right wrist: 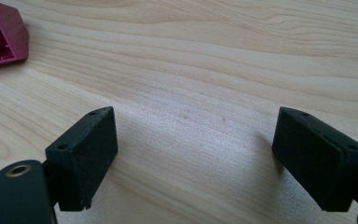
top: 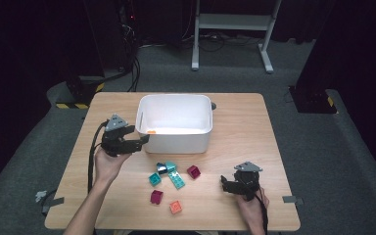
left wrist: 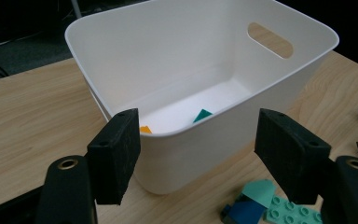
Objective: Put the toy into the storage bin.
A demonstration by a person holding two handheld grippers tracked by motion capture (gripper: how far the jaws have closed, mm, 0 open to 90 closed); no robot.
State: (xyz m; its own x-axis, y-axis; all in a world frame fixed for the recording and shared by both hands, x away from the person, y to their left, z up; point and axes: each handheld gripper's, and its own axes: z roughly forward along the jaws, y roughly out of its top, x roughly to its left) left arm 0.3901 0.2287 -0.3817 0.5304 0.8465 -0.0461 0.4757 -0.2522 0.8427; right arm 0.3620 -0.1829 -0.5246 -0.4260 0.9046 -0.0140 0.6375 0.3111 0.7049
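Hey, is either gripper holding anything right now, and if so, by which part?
Nothing is held. The left gripper stands open beside the white bin, with nothing between its jaws. The right gripper is open over bare table.

A white plastic bin (top: 175, 122) stands upright near the table's far edge, open-topped, with an oval handle slot in its end wall. On its floor, in the left gripper view, lie what look like two small bricks, one orange (left wrist: 145, 129) and one teal (left wrist: 202, 115), mostly hidden behind the near rim. In front of the bin, loose bricks lie scattered: teal (top: 155, 178), green (top: 176, 179), two magenta (top: 193, 171), and orange (top: 176, 207).
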